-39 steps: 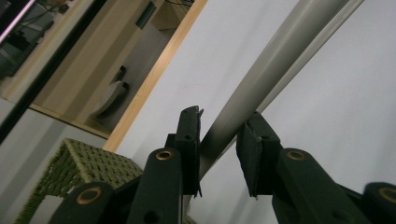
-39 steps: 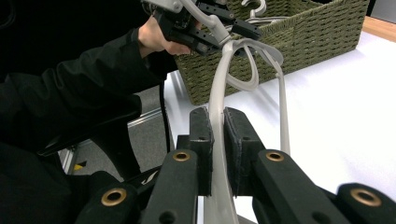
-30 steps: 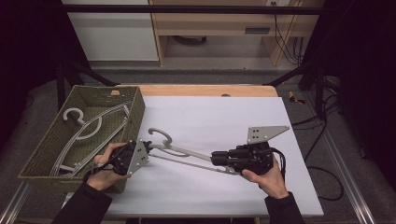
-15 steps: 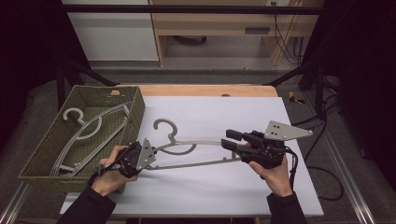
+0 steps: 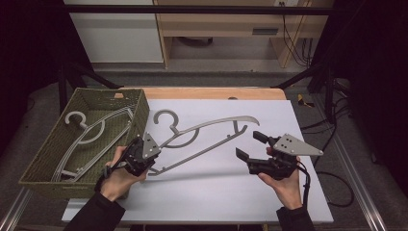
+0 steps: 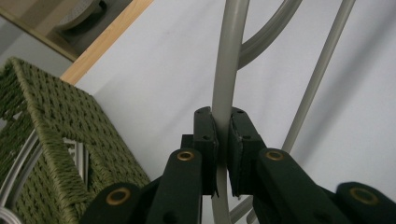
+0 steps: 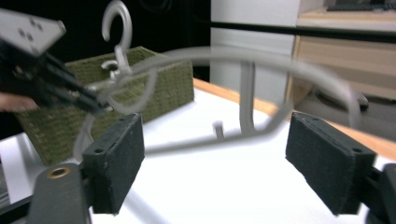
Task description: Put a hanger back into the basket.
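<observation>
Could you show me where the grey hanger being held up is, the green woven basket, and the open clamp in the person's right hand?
grey hanger [image 5: 211, 124]: high view, on its upper arm.
green woven basket [image 5: 140, 109]: high view, on its right wall.
right gripper [image 5: 251, 146]: high view, midway between its open jaws.

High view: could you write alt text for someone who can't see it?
A person's left claw pinches one end of a grey hanger above a white table, while the right claw sits open nearby. A green woven basket at left holds more hangers.
</observation>
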{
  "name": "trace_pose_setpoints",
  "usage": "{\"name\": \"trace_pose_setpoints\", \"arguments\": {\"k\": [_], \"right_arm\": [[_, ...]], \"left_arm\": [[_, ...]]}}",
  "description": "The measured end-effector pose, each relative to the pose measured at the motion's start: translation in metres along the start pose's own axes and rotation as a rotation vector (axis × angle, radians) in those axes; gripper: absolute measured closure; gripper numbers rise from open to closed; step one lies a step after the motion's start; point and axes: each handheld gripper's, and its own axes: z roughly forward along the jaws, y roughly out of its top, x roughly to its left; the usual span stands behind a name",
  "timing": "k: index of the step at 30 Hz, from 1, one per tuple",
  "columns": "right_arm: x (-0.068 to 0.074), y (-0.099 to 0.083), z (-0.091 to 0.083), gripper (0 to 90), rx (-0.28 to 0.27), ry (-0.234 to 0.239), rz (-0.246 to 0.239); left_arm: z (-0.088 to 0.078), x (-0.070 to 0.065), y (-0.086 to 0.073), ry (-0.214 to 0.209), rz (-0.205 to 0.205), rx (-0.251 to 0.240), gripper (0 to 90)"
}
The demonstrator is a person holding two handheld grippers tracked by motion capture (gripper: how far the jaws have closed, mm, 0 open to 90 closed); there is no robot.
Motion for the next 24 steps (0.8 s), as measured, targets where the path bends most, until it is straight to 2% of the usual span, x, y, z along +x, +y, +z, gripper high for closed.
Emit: {"name": "trace_pose_setpoints", "arguments": {"k": [7, 11, 13, 16, 21, 24], "right_arm": [[-0.012, -0.027, -0.005, 13.1, 0.057, -0.056, 0.05], [-0.017, -0.037, -0.006, 11.1, 0.08, -0.091, 0.072], [-0.019, -0.041, -0.006, 10.3, 0.102, -0.093, 0.083], [-0.019, -0.045, -0.005, 8.8, 0.129, -0.095, 0.106], [-0.022, -0.048, -0.006, 7.5, 0.137, -0.111, 0.114], [-0.024, -0.049, -0.008, 6.8, 0.134, -0.127, 0.115]], "left_arm": [[-0.015, 0.008, 0.007, -0.002, -0.045, -0.009, 83.0], [-0.034, 0.015, 0.015, 0.006, -0.046, -0.031, 83.1], [-0.043, 0.019, 0.019, 0.02, -0.041, -0.04, 83.0], [-0.058, 0.028, 0.025, 0.026, -0.037, -0.051, 83.0], [-0.082, 0.046, 0.03, 0.034, -0.044, -0.067, 83.0], [-0.095, 0.057, 0.03, 0.053, -0.047, -0.069, 83.0]]}}
